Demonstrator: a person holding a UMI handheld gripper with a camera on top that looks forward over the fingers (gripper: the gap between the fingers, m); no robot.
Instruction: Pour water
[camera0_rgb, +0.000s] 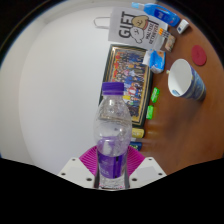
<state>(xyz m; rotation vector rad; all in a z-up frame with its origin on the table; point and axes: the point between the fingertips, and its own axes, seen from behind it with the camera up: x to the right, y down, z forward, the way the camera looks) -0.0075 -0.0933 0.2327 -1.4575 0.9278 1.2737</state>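
Bottle pinched between 2 fingers, cup far off on wood.

Gripper (113, 172) nearest, both purple pads (90, 160) pressed against sides of clear water bottle (113, 135); bottle upright, purple label low on body, purple cap on top. Beyond bottle, colourful printed box (131, 72) lying flat at edge of white surface (50, 90), green and yellow bits beside it. Farther on, paper cup (185, 80) tipped on wooden table (190, 125), well apart from bottle. Farthest, white "GIFT" card (133, 30).
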